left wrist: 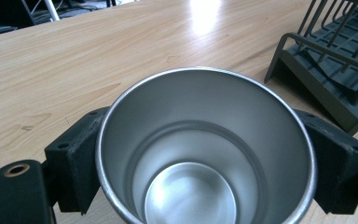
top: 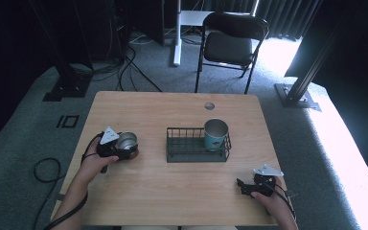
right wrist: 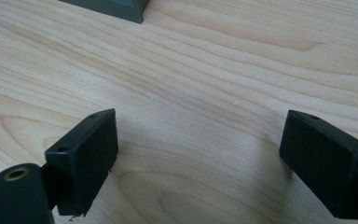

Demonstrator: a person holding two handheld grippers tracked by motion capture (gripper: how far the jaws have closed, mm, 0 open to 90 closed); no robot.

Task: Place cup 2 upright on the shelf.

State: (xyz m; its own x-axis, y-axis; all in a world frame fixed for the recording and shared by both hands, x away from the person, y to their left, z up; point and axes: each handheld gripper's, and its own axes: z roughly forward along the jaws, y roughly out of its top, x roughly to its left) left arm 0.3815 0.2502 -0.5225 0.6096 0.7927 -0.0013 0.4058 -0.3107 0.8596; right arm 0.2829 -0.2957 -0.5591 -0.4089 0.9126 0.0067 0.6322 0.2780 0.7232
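A bare steel cup (top: 127, 141) stands upright on the left side of the wooden table (top: 172, 191). My left gripper (top: 127, 148) is shut on it, and in the left gripper view the two black pads (left wrist: 77, 163) press on opposite sides of the cup (left wrist: 191, 140), whose inside holds nothing. A dark wire rack (top: 187, 152) sits mid-table with a teal steel cup (top: 215, 134) standing upright in its right end. Near the front right edge my right gripper (top: 242, 186) hovers low over bare wood; its jaws (right wrist: 200, 158) stand wide open with nothing between them.
A corner of the rack (left wrist: 326, 70) lies just right of the held cup, and its base edge (right wrist: 116, 7) shows ahead of the right gripper. A round cable hole (top: 209, 106) is at the table's far edge. A black chair (top: 230, 43) stands beyond.
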